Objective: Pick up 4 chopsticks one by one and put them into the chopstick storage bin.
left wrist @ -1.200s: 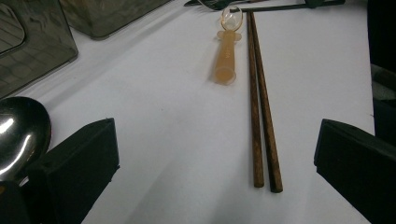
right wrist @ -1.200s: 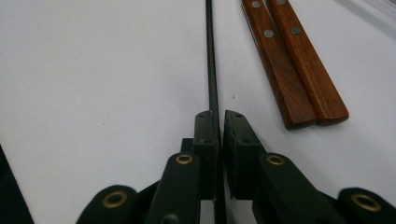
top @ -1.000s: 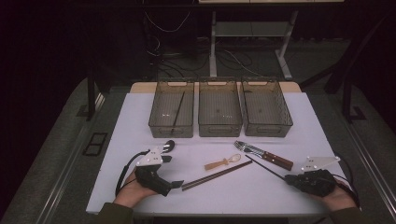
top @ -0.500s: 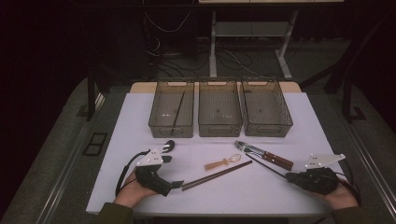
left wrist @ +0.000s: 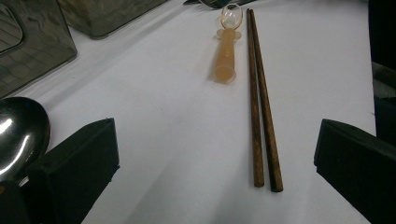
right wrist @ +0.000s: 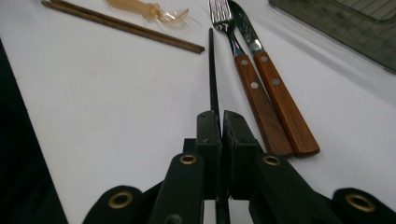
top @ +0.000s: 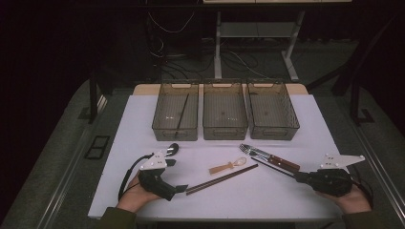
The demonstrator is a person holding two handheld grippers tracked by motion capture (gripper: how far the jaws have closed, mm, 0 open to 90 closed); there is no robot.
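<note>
Little has changed since the earlier frames: the right gripper (right wrist: pixel 218 122) has kept its fingers clamped on the near end of a thin black chopstick (right wrist: pixel 212 70), which lies on the white desk (top: pixel 286 195) just beside the wooden-handled fork (right wrist: pixel 247 84) and knife (right wrist: pixel 275 93). The left gripper (left wrist: pixel 215 154) stays at the near left of the desk, its fingers wide apart and gripping nothing, with the near end of the brown chopstick pair (left wrist: pixel 261 116) lying between them. The amber spoon (left wrist: pixel 226 51), the metal spoon (left wrist: pixel 18 130) and the three bins (top: pixel 224 114) lie as before.
</note>
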